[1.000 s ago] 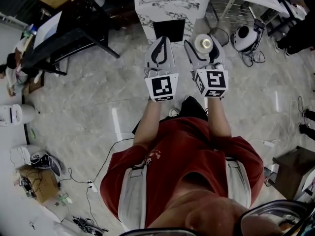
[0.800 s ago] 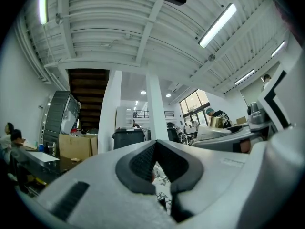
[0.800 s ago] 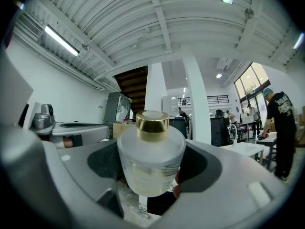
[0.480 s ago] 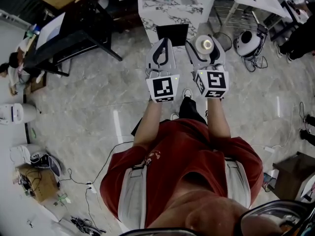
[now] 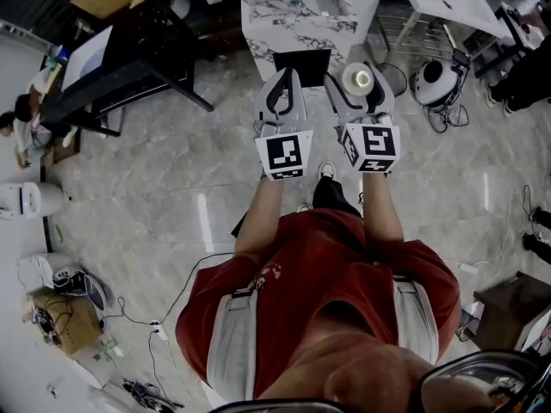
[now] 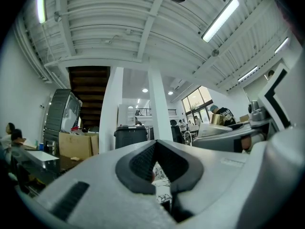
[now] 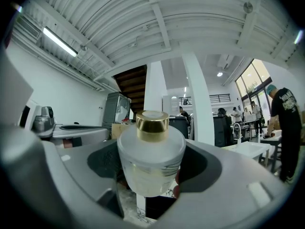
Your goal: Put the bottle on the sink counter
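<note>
While it stands upright between the 2 jaws of the right tongs, the bottle (image 7: 151, 159) rests on no surface and is carried in the air above the floor. It is a squat frosted glass bottle with a gold cap (image 7: 152, 121), and pale liquid shows in its lower part. The right tongs (image 5: 358, 84) are spread wide around it, and their dark pads press on the glass from both sides.

Just beside them, the left tongs (image 6: 155, 145) have their jaws closed tip to tip with nothing held. Only a small diamond-shaped gap is left between the pads behind the tips. Both tongs point the same way and are held at about the same height. Each has a cube with black square markers at its rear, 1 on the left (image 5: 284, 153) and 1 on the right (image 5: 372, 144).

Ahead of the tongs stands a marble-patterned desk (image 5: 293, 11) with a dark panel (image 5: 301, 58) at its near side. In the head view the bottle appears just short of that desk's near edge, not over its top. The person wears a red shirt (image 5: 318, 282) and stands on a grey stone floor (image 5: 155, 188). Further left is a black desk (image 5: 138, 50).
</note>
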